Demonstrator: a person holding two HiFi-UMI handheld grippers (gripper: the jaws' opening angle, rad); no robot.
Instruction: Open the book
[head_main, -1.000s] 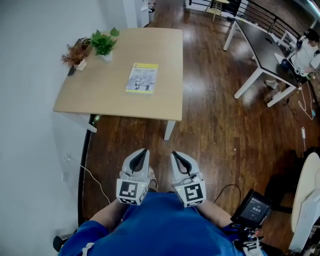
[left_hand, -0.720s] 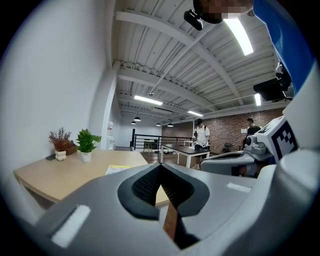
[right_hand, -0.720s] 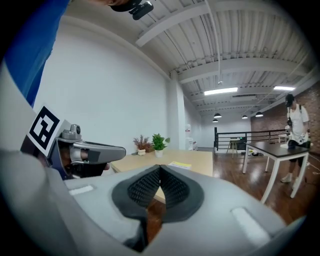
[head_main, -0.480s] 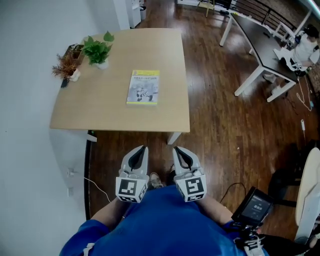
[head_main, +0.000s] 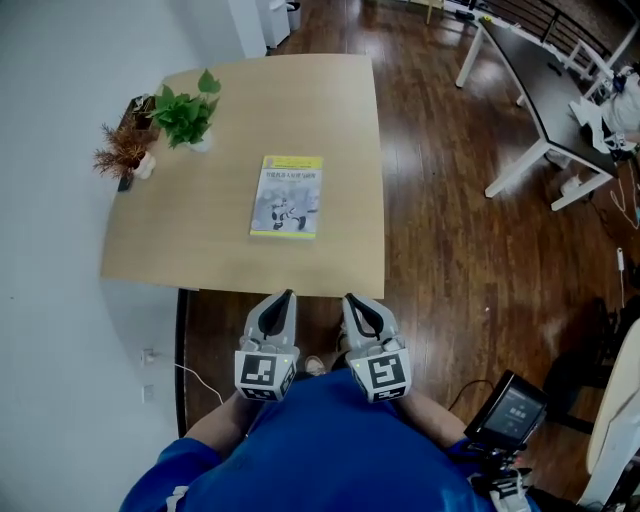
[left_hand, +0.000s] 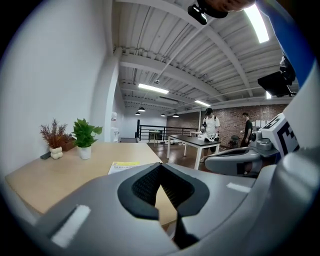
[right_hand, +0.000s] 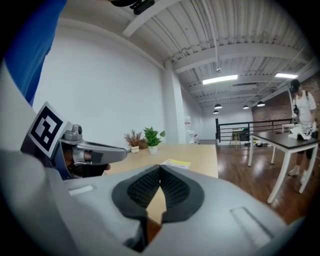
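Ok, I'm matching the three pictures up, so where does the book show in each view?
Head view: the book lies closed, a little above and left of centre.
Left gripper view: the book is low, left of centre.
Right gripper view: the book is just right of centre.
Shared landmark: the green potted plant, left of and beyond the book in each view.

Head view: the camera sits above the person and faces steeply down. The table (head_main: 200, 250) lies well off at 12 o'clock, and the left gripper (head_main: 288, 294) and right gripper (head_main: 349, 297) are close at 6 o'clock. Left gripper view: low and nearly level, looking along its own jaws over the table's near edge, with the right gripper close at 3 o'clock. Right gripper view: the mirror case, with the left gripper at 9 o'clock. All three views share the table, the book (head_main: 287, 196) and the green plant (head_main: 183, 115).
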